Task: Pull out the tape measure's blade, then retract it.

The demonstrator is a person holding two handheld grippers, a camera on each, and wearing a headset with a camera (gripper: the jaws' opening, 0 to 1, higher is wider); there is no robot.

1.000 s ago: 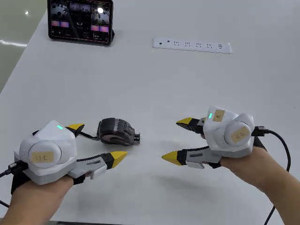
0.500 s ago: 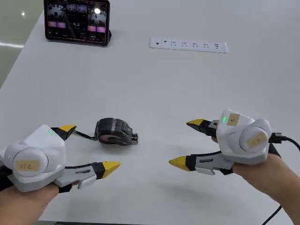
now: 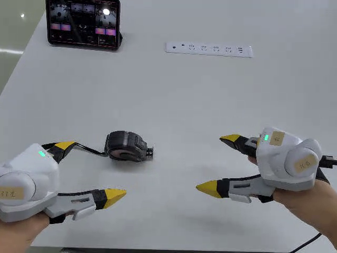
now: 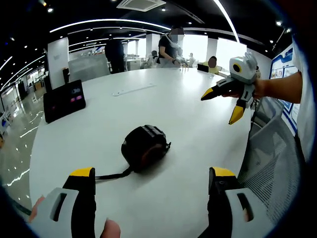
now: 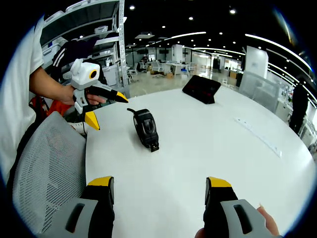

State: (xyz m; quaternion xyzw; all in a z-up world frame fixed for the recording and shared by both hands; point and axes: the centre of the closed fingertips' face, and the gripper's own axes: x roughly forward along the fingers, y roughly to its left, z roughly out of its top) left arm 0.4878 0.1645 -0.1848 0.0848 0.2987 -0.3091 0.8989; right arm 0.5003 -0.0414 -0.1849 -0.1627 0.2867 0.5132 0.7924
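A black tape measure [image 3: 126, 146] lies on the white table [image 3: 174, 95], its blade retracted and its hook end pointing right. It also shows as the tape measure [image 4: 144, 147] in the left gripper view and as the tape measure [image 5: 147, 128] in the right gripper view. A thin black strap trails from it to the left. My left gripper [image 3: 88, 169] stands open at the near left, a short way from the case, holding nothing. My right gripper [image 3: 221, 163] is open at the near right, well apart from the tape measure.
A dark tablet [image 3: 83, 23] stands at the far left of the table and a white power strip [image 3: 208, 49] lies at the far middle. A mesh chair [image 5: 44, 168] sits by the near edge. Several people are in the room behind.
Both grippers have drawn back toward the near edge and apart from each other, the left further left, the right further right. The tape measure lies where it was.
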